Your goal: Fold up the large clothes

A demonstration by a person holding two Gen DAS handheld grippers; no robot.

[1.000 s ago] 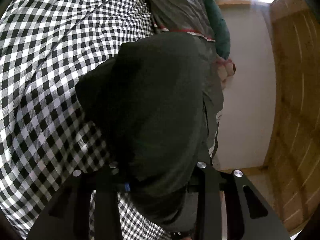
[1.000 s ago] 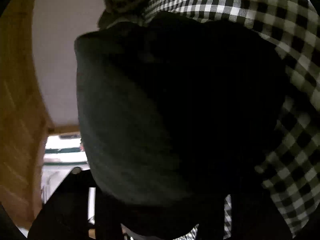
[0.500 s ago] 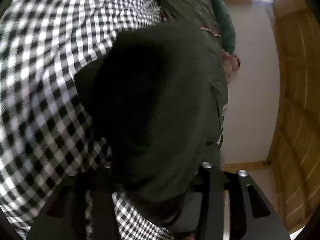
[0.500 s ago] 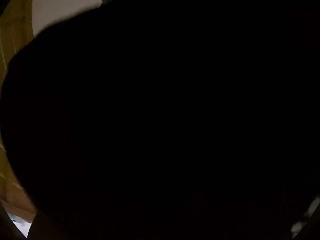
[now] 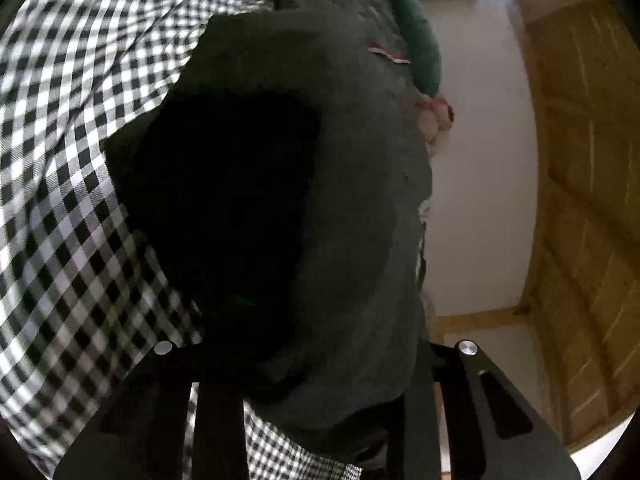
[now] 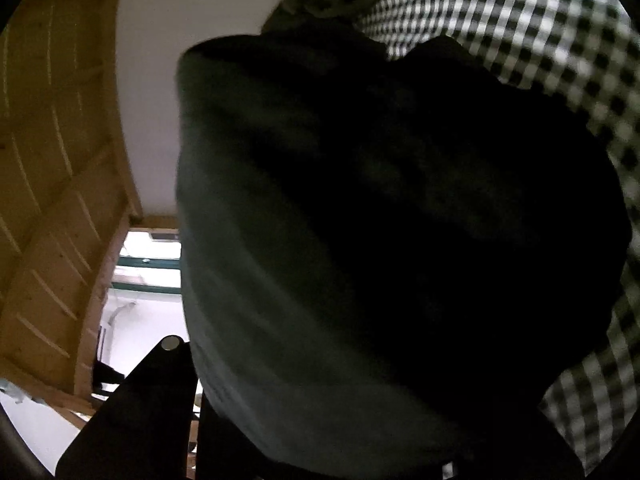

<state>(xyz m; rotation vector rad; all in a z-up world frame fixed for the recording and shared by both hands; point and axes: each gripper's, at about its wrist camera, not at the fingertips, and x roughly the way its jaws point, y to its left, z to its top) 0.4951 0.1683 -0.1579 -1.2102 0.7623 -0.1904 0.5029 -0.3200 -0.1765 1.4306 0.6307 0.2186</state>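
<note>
Both grippers, left [image 5: 316, 420] and right [image 6: 320, 440], clench dark garment [image 5: 340, 200] (fingertips buried); carry level over checkered sheet [image 5: 60, 200]; keep edges aligned.

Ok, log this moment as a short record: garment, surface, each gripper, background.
garment: dark green garment, bunched, draped over both grippers
surface: black-and-white checked cloth under it
left gripper: fingertips hidden by fabric, grip not readable
right gripper: fingertips hidden by fabric too
background: white wall, wooden panelling
</note>
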